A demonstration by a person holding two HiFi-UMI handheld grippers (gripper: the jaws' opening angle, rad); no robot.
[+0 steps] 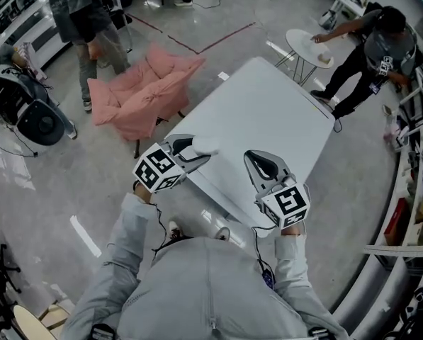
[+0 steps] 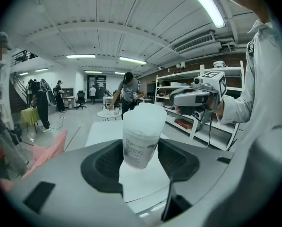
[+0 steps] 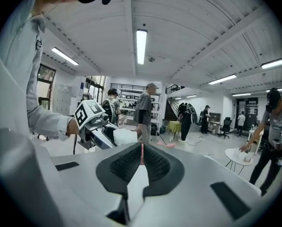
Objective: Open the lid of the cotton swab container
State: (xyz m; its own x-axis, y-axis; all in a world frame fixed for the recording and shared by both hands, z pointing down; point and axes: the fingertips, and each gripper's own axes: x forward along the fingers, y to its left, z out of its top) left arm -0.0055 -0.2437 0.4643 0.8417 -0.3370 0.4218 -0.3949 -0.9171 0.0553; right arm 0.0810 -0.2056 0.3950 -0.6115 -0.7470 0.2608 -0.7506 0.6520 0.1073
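Note:
The cotton swab container point(image 2: 141, 136) is a frosted white tub with a printed label and its lid on. My left gripper point(image 2: 141, 162) is shut on its lower part and holds it slightly tilted over the near edge of the white table point(image 1: 268, 112). In the head view the container point(image 1: 205, 145) sticks out of the left gripper point(image 1: 197, 151). My right gripper point(image 1: 257, 161) is to its right, apart from the container, shut with nothing between its jaws. The right gripper view shows the pads of the right gripper point(image 3: 141, 160) together and the container point(image 3: 124, 136) off to the left.
A pink soft chair point(image 1: 144, 94) stands just left of the table. A small round white table point(image 1: 310, 48) with a person leaning over it is at the far right. Another person point(image 1: 91, 20) stands at the far left. Shelves point(image 1: 409, 190) line the right side.

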